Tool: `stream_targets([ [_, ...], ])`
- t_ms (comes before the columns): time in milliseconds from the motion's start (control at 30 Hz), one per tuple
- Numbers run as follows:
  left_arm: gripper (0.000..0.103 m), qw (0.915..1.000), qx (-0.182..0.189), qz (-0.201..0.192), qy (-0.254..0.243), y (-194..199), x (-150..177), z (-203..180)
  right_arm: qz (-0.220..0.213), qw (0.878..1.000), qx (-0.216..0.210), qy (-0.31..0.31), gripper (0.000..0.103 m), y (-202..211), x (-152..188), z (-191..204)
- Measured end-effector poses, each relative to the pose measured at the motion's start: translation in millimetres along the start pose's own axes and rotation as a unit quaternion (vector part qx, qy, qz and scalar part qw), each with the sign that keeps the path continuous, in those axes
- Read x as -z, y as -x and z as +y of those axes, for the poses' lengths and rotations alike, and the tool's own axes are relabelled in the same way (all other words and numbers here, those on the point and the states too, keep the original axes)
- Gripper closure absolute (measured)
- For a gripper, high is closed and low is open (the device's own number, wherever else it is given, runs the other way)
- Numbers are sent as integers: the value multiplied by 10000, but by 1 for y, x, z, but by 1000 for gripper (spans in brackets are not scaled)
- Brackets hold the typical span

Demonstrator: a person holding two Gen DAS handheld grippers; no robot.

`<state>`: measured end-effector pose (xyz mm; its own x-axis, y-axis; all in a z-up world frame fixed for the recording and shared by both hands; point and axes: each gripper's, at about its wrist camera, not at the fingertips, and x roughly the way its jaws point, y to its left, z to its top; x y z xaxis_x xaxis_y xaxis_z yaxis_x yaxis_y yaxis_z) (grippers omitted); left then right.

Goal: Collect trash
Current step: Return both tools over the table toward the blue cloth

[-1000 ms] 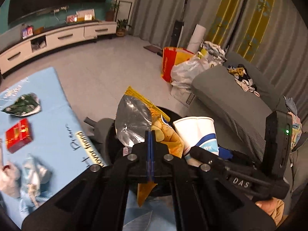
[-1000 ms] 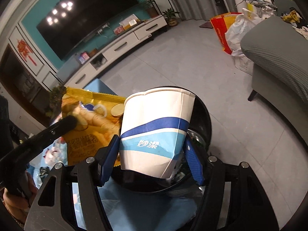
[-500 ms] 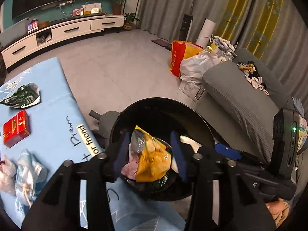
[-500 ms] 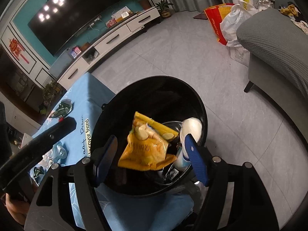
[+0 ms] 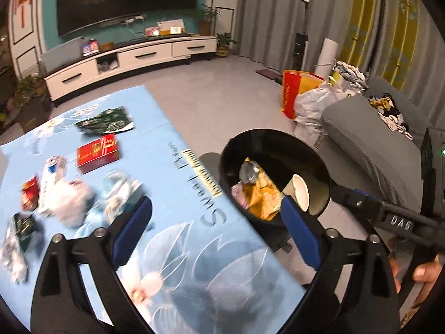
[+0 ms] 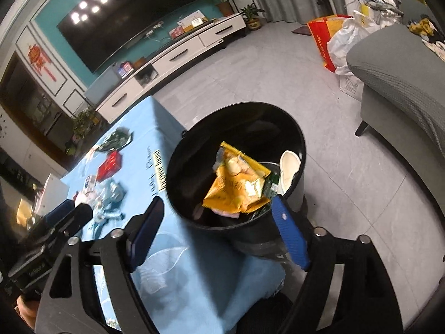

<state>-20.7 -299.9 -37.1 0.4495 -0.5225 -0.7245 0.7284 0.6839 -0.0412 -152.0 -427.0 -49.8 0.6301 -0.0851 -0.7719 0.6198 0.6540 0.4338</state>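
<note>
On the table's left edge (image 5: 178, 239), left wrist view: blurred heap of wrappers, one dark green-printed packet (image 5: 23, 229), one small red box (image 5: 29, 197), one white-and-blue carton (image 5: 51, 179), one crumpled white bag (image 5: 69, 199), one clear pale-blue wrapper (image 5: 114, 194). Farther back, one larger red box (image 5: 97, 154), long axis running left-right; beyond it one dark green foil bag (image 5: 105, 119) near the far edge. Blue cloth, lotus print, dark lettering along the right edge.

Left gripper (image 5: 217, 231): jaws have just been opening, now spread wide, nothing between them, over the cloth.

Just off the table's right edge, one round black bin (image 6: 239, 122) on grey tile floor. Inside: one yellow snack bag (image 6: 236, 186), crumpled, long axis roughly upper-left to lower-right corner in right wrist view; one white paper cup (image 6: 289, 167) at the right wall, lying tilted, mouth toward the camera in left wrist view; pink scrap beneath.

Right gripper (image 6: 219, 231): jaws have just been opening, released, empty, above the bin's near rim.

Room: wall television, white low cabinet, grey curtains, grey sofa right, bags beside it.
</note>
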Motion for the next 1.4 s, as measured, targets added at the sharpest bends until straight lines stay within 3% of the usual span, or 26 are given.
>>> stream_targets([
  [400, 3, 9981, -555, -85, 271, 63, 50, 40, 214, 9961, -202, 832, 15, 12, 29, 67],
  [533, 3, 9960, -754, -19, 485, 78, 73, 61, 371, 9926, -349, 1103, 8, 6, 41, 91],
  [700, 3, 9911, -963, 68, 920, 93, 110, 98, 691, 9837, -535, 1571, 8, -6, 64, 124],
  [900, 3, 9778, -1206, 446, 1655, 107, 169, 159, 1074, 9705, -642, 2060, 8, -21, 90, 156],
  [1100, 3, 9506, -1765, 597, 2482, 126, 213, 214, 1322, 9579, -694, 2453, 8, -35, 109, 190],
  [1167, 3, 9453, -1855, 519, 2631, 133, 219, 224, 1377, 9536, -737, 2574, 8, -38, 114, 203],
  [1400, 3, 9409, -1918, 84, 2789, 154, 227, 233, 1281, 9480, -901, 2770, 8, -41, 116, 233],
])
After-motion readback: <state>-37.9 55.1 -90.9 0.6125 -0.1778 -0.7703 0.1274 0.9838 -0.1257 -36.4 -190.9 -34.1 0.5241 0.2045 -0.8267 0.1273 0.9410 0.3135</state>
